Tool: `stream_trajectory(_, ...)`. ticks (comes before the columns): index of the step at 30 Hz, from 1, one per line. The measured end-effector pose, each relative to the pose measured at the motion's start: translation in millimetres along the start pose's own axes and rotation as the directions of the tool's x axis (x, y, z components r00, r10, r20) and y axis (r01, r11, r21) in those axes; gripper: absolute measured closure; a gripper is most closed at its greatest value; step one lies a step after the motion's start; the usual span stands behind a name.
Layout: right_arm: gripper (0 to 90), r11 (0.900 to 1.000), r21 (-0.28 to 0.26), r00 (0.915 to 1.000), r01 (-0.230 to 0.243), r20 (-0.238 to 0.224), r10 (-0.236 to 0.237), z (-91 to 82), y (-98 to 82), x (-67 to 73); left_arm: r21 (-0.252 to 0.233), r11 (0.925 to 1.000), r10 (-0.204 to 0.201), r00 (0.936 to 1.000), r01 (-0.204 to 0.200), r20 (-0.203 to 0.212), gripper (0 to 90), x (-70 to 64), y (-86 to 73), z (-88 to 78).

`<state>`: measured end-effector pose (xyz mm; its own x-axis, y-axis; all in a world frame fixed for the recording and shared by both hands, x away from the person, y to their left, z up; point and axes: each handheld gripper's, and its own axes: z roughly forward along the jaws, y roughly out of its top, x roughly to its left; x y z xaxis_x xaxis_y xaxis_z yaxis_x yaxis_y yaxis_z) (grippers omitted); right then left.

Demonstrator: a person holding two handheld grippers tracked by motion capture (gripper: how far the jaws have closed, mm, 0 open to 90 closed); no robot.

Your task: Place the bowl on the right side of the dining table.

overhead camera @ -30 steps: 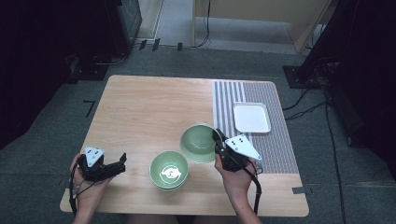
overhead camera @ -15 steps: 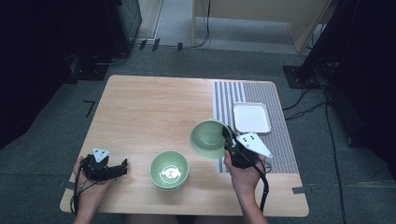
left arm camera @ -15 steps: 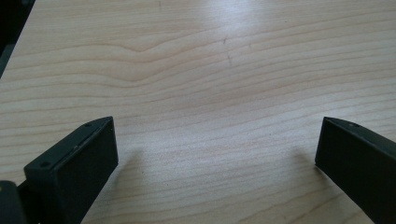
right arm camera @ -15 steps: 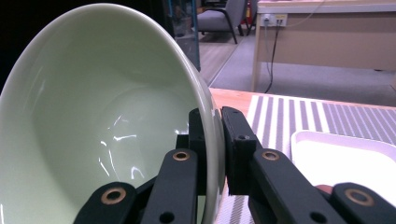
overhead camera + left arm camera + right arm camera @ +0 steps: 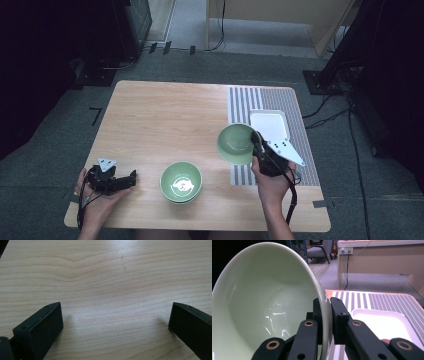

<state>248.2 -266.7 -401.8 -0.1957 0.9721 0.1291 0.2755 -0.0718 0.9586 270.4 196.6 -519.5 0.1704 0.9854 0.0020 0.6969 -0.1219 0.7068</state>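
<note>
My right gripper (image 5: 258, 141) is shut on the rim of a pale green bowl (image 5: 236, 143), held tilted above the striped mat (image 5: 243, 102) beside the white tray (image 5: 270, 125). In the right gripper view the bowl (image 5: 262, 305) fills the left, its rim pinched between the two jaws of the right gripper (image 5: 328, 315). A second green bowl (image 5: 181, 181) sits on the wooden table (image 5: 165, 120) near the front edge. My left gripper (image 5: 130, 179) rests low at the front left corner, open; in its own view the left gripper (image 5: 115, 315) has bare wood between its wide-apart jaws.
The white tray (image 5: 384, 326) lies on the striped mat (image 5: 387, 301) at the table's right side. Cables and dark equipment stands ring the table on the floor. A wooden desk (image 5: 382, 257) stands beyond the far edge.
My right gripper has lifted the green bowl and carried it right and away, over the striped mat toward the tray. The left gripper has stayed near the front left corner.
</note>
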Motion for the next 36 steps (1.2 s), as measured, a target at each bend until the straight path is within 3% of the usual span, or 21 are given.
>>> stream_trajectory(20, 84.2, 1.000, 0.014, 0.9978, -0.025, 0.062, 0.024, 8.8, 2.1, -26.8, -0.001, 0.9999, -0.015, 0.9998, 0.015, -0.013, 0.0, -1.5, 0.8, 1.0)
stream_trajectory(36, 84.3, 0.999, 0.031, 0.9902, -0.041, 0.134, 0.037, 22.2, 4.5, -54.9, -0.002, 0.9999, -0.016, 0.9998, 0.016, -0.013, 0.0, -2.0, 1.2, 1.4)
